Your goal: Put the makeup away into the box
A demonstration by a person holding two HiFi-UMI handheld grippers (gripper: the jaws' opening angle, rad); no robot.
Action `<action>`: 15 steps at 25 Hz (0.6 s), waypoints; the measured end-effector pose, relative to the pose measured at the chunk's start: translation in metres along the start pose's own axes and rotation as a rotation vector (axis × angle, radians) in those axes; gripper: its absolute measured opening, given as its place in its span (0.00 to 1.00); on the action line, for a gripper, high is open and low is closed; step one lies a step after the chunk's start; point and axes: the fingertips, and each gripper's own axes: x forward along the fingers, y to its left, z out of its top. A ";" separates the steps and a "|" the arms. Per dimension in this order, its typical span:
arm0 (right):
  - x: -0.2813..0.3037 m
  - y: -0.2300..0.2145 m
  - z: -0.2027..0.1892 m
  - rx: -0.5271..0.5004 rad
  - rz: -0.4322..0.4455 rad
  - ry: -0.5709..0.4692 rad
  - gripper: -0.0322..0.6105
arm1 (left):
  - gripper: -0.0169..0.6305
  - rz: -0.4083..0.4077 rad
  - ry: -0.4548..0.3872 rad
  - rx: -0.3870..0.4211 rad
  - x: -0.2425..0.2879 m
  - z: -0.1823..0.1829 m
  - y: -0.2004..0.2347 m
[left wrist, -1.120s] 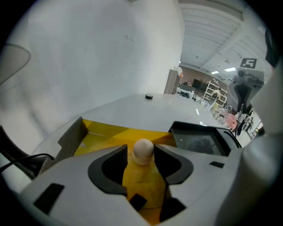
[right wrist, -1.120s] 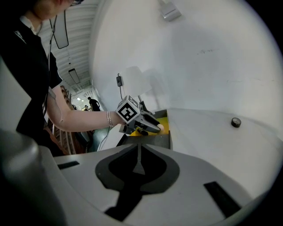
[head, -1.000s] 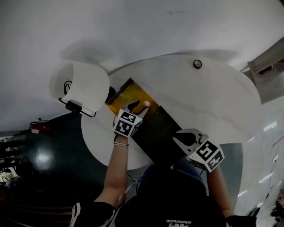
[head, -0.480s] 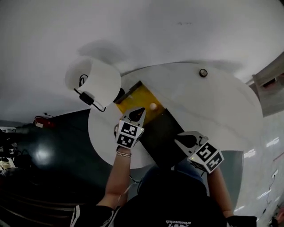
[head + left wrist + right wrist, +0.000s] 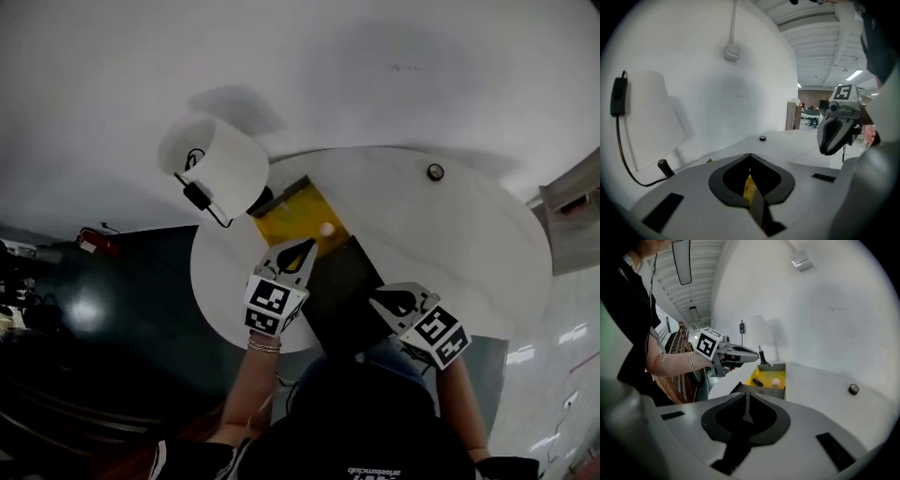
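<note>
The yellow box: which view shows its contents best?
The right gripper view: a dark tube and a pale ball show inside the yellow box. The head view shows only the ball; the left gripper view, a yellow sliver.

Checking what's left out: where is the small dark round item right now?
In the head view the small dark round item sits alone on the white table, at its far right, well away from the yellow box.

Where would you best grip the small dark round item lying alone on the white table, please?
Probably across its round sides, jaws straddling it from straight above: the item sits low on the table with nothing crowding it, so any angle around it should work.
</note>
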 end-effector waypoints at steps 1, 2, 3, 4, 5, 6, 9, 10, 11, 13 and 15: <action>-0.002 -0.002 -0.001 -0.001 0.004 -0.002 0.11 | 0.05 0.007 -0.008 0.005 -0.003 0.002 -0.004; -0.005 -0.004 -0.002 -0.002 0.007 -0.003 0.11 | 0.05 0.005 -0.016 0.003 -0.004 0.003 -0.009; -0.008 -0.006 -0.003 -0.004 0.010 -0.005 0.11 | 0.05 -0.007 -0.026 -0.005 -0.005 0.004 -0.016; -0.010 -0.008 -0.004 -0.008 0.013 -0.006 0.11 | 0.05 -0.031 -0.037 -0.020 -0.005 0.004 -0.024; -0.013 -0.010 -0.005 -0.012 0.017 -0.006 0.11 | 0.05 -0.064 -0.047 -0.040 -0.004 0.004 -0.034; -0.016 -0.012 -0.006 -0.017 0.022 -0.005 0.11 | 0.05 -0.096 -0.055 -0.060 -0.002 0.004 -0.044; -0.024 -0.017 -0.009 -0.030 0.029 -0.012 0.11 | 0.05 -0.135 -0.068 -0.091 0.002 0.008 -0.068; -0.027 -0.019 -0.009 -0.032 0.024 -0.022 0.11 | 0.05 -0.130 -0.083 -0.098 0.001 0.011 -0.073; -0.031 -0.021 -0.008 -0.032 0.014 -0.039 0.11 | 0.05 -0.121 -0.105 -0.106 0.000 0.014 -0.078; -0.040 -0.027 -0.005 -0.027 -0.014 -0.088 0.11 | 0.05 -0.095 -0.150 -0.124 -0.004 0.021 -0.083; -0.051 -0.032 -0.001 -0.016 -0.035 -0.138 0.11 | 0.05 -0.080 -0.171 -0.133 -0.008 0.024 -0.089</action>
